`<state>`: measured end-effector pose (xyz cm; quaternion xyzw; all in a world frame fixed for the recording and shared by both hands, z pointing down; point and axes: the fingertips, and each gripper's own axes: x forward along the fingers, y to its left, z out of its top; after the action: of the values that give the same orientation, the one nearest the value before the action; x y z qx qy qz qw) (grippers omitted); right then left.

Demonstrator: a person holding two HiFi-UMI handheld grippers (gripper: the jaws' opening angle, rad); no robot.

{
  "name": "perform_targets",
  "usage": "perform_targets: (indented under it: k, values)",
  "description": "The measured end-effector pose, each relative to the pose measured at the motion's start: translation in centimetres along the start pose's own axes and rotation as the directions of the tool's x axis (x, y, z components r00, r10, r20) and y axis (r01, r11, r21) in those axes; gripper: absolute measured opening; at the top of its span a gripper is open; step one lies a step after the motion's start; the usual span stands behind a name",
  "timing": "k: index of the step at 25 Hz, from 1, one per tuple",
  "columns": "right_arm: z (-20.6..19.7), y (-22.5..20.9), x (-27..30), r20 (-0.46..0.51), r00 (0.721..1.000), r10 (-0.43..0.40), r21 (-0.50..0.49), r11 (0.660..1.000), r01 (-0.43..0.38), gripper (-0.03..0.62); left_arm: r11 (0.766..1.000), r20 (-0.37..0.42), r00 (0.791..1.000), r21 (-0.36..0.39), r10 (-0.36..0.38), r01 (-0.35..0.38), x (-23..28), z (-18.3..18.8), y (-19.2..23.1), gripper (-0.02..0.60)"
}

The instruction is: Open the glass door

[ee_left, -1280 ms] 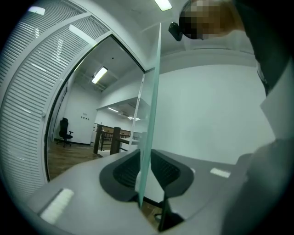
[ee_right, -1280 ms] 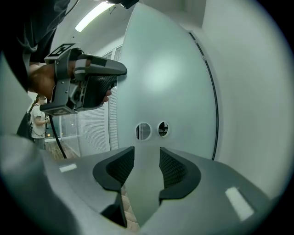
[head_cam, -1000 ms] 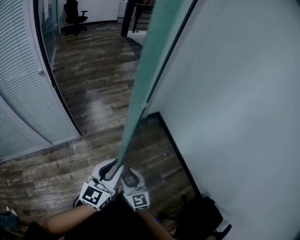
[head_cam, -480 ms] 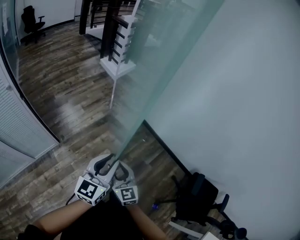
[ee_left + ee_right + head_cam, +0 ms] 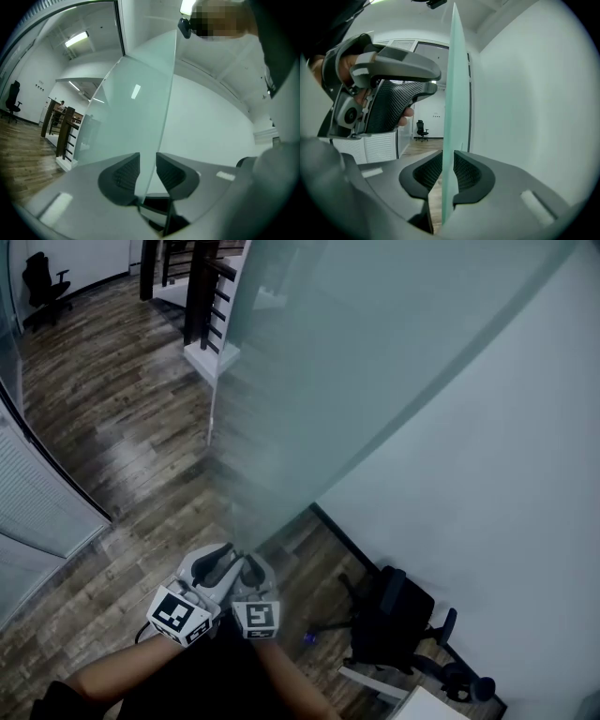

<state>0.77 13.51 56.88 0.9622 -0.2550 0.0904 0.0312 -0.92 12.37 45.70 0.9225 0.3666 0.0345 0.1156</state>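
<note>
The glass door (image 5: 375, 362) is a tall frosted greenish pane, and its near edge comes down between my two grippers. My left gripper (image 5: 223, 564) straddles that edge: in the left gripper view the door (image 5: 126, 108) runs between the jaws of the left gripper (image 5: 148, 168), with a slit of wall showing beside the right pad. My right gripper (image 5: 251, 570) sits just right of it. In the right gripper view the jaws of the right gripper (image 5: 448, 171) are closing, and both pads lie against the door's edge (image 5: 454, 93).
A pale wall (image 5: 506, 474) stands to the right of the door. A black office chair (image 5: 398, 620) is on the wooden floor at lower right. A white stair base with a dark railing (image 5: 208, 324) is beyond the pane, and slatted blinds (image 5: 37, 512) are on the left.
The door, seen edge-on a second ago, now shows its broad face as it swings. Both grippers stayed at its edge. The view turned, bringing the stairs and the chair in.
</note>
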Motion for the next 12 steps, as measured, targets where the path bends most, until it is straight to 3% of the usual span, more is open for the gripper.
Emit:
perform_targets:
  k: [6,12]
  values:
    - [-0.2,-2.6,-1.3,0.001,1.0,-0.027,0.028,0.999,0.027,0.067,0.999,-0.043,0.999,-0.03,0.033,-0.035,-1.7,-2.2,0.9,0.072]
    - [-0.4,-5.0,-2.3,0.005,0.999,-0.052,0.055,0.997,0.051,0.06,0.997,-0.03,1.0,-0.077,-0.003,0.001,-2.0,-3.5,-0.1,0.066]
